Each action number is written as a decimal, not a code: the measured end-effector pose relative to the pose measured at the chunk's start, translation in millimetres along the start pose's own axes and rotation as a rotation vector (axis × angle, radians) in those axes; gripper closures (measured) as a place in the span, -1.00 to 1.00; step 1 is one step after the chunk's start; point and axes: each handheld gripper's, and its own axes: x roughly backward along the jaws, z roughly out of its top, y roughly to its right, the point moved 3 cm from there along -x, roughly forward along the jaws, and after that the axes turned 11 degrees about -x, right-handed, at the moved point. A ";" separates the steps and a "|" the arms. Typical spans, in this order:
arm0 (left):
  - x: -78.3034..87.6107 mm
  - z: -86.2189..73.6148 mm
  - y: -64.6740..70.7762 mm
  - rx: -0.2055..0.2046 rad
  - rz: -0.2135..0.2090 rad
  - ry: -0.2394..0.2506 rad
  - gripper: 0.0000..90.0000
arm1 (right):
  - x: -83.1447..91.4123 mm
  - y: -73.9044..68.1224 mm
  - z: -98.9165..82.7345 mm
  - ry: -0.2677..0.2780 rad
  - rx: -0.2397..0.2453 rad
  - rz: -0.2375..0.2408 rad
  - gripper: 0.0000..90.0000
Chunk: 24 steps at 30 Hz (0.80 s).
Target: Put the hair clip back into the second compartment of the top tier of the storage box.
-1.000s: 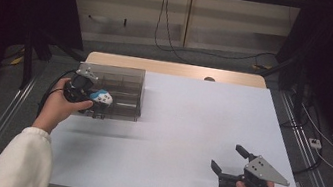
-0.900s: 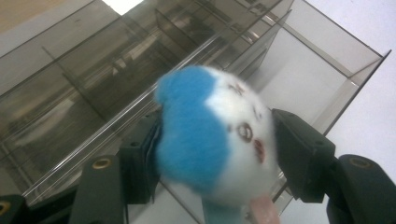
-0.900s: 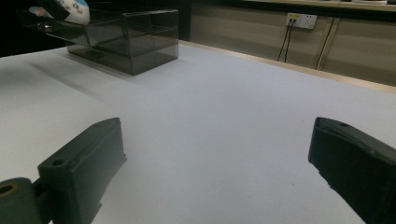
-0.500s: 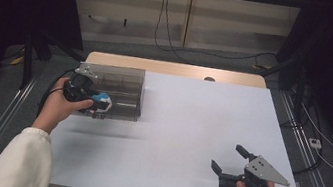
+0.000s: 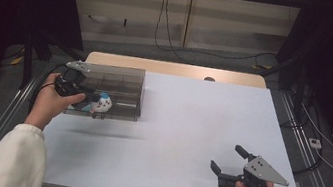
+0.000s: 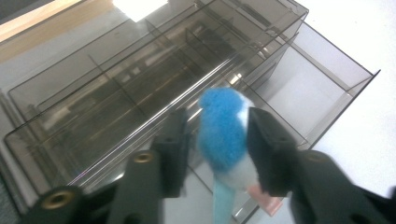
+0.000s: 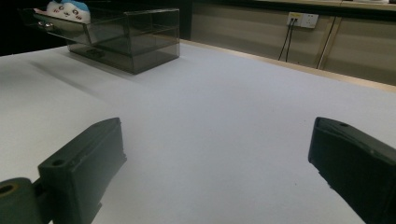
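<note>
Item: small plush toy (image 6: 223,133), blue on top, white below, with a pale blue tail-like end. In the left gripper view it sits just below the middle of the frame, over the open drawer of the organizer; in the high view it shows at the left, at the front edge of the box (image 5: 100,103). Its long axis runs top to bottom in the left gripper view, blue rounded end toward the box, pale tail toward the bottom edge of the frame. In the right gripper view its white face points toward that camera.

Holder: left gripper (image 6: 217,140), jaws just closing in, one on each flank of the toy and pressing on its sides.

Container: smoky clear drawer box (image 5: 121,91), upper left of the table (image 5: 189,127); one drawer (image 6: 322,79) is pulled out, upper right of the left gripper view.

Step, as judged: the toy is being gripped at the drawer, either for lifting out or for setting in; which of the two cannot be told. The next move calls for a firm hold and a clean path over the drawer wall.

Idle: right gripper (image 5: 230,163), lower right of the high view, jaws wide apart, nothing between them.
</note>
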 end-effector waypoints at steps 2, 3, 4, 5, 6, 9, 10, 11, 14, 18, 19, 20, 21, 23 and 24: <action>2.0 0.6 -1.2 0.004 0.011 -0.005 0.53 | 0.2 0.4 0.3 0.001 0.001 0.000 -0.94; 3.0 0.8 -2.3 0.013 0.028 -0.009 0.60 | 0.2 0.6 0.3 0.001 0.001 0.000 -0.94; 3.5 0.9 -3.7 0.019 0.030 -0.009 0.65 | 0.2 0.7 0.3 0.001 0.001 0.000 -0.94; 2.7 0.7 -4.1 0.024 0.025 -0.009 0.67 | 0.2 0.8 0.3 0.002 0.001 0.001 -0.94; 1.1 0.3 -4.2 0.023 0.025 -0.019 0.67 | 0.2 0.9 0.4 0.001 0.002 0.000 -0.94; -4.0 -0.9 -4.6 0.020 0.030 -0.036 0.67 | 0.1 0.8 0.3 -0.001 0.000 -0.001 -0.94; -6.4 -0.8 -3.8 0.019 0.026 -0.035 0.68 | 0.2 0.8 0.3 0.000 0.001 -0.001 -0.94; -7.7 -0.6 -3.1 0.015 0.023 -0.040 0.68 | 0.3 0.5 0.6 0.002 -0.001 0.002 -0.94; -12.0 1.1 -0.5 0.008 0.017 -0.040 0.69 | 0.0 0.4 0.5 0.001 0.000 0.002 -0.94; -14.9 1.0 -1.2 0.011 0.016 -0.047 0.71 | 0.0 0.4 0.4 0.001 -0.002 0.003 -0.94; -14.7 0.6 -1.8 0.013 0.011 -0.047 0.71 | 0.2 0.2 0.7 0.003 -0.003 0.004 -0.94; -15.1 0.3 -1.6 0.022 0.007 -0.041 0.71 | 0.4 0.2 0.9 0.004 -0.004 0.005 -0.94; -15.1 0.0 -1.8 0.024 0.006 -0.040 0.71 | 0.3 0.1 1.0 0.005 -0.006 0.006 -0.94; -15.8 -0.8 -2.2 0.018 0.007 -0.043 0.71 | 0.1 0.2 0.8 0.003 -0.004 0.005 -0.94; -16.4 -1.1 -1.7 0.021 0.002 -0.043 0.72 | -0.1 0.2 0.7 0.003 -0.005 0.006 -0.94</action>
